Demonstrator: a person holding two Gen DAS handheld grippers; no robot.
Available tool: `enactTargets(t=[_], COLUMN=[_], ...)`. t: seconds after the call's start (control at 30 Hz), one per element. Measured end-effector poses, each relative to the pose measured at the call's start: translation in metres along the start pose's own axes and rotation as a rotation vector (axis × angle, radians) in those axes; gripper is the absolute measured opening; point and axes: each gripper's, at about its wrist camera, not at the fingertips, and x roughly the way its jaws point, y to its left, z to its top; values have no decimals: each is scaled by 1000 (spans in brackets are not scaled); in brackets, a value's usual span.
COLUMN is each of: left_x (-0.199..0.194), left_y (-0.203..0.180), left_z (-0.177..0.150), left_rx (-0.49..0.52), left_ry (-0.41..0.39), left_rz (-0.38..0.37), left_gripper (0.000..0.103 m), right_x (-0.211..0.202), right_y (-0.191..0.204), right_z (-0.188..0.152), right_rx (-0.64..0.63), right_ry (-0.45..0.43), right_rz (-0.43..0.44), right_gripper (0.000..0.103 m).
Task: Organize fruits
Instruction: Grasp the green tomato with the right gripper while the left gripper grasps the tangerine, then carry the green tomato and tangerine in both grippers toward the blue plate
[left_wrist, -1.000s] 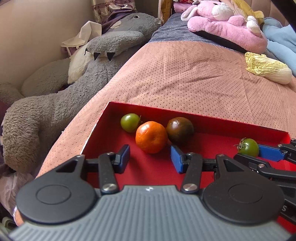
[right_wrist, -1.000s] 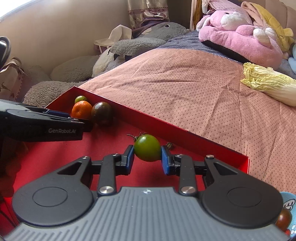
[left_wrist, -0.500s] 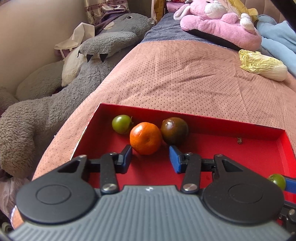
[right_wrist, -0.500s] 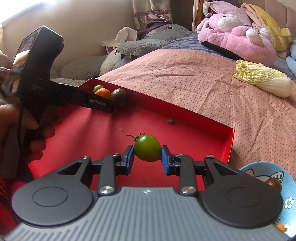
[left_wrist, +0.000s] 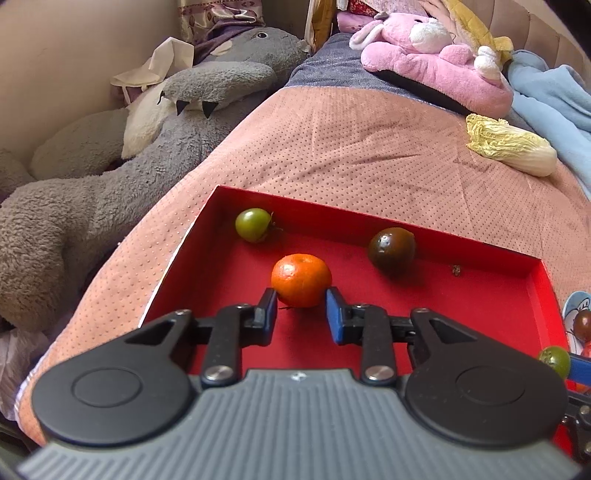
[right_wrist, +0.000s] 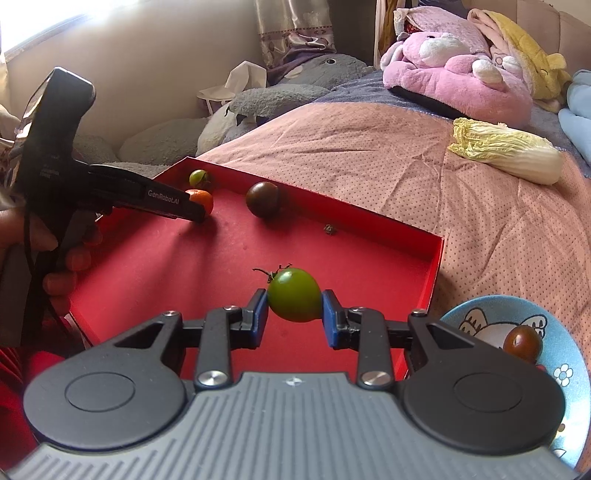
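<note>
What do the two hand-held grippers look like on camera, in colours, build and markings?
Both match. The left hand-held gripper and right hand-held gripper have a ribbed grey body, two round black discs, black linkage arms with silver screws, and blue pads on black fingers. Seen from the right wrist, the left one is a black pistol-shaped handle with white "GenRobot.AI" lettering and a thin black cable. No sleeve shows clearly.

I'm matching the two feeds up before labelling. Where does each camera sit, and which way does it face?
Left wrist: on the left claw, looking down along it at the orange it grips in the red tray; only the claw shows.
Right wrist: on the right claw, which grips a green tomato above the tray; the left hand shows.
Shared: tray, orange, dark tomato, cabbage.
</note>
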Motion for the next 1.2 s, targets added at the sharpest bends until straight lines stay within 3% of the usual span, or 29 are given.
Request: enactTargets(t=[0.33, 0.53, 1.03, 1.2], left_x=[-11, -2, 13, 8], left_y=[-11, -16, -36, -46], left_z=[-11, -9, 2, 1], left_rx=[61, 69, 109, 124], left_ry=[1, 19, -6, -10], left_rz=[29, 26, 104, 73], left_gripper=[31, 38, 37, 36], right_x=[-10, -17, -25, -34], right_y=[0, -5, -14, -16], right_z=[-7, -11, -18, -21], right_rx=[4, 26, 40, 42], right_ry=[-7, -9, -8, -17], right_rz=[15, 22, 2, -3], right_gripper=[36, 36, 36, 36])
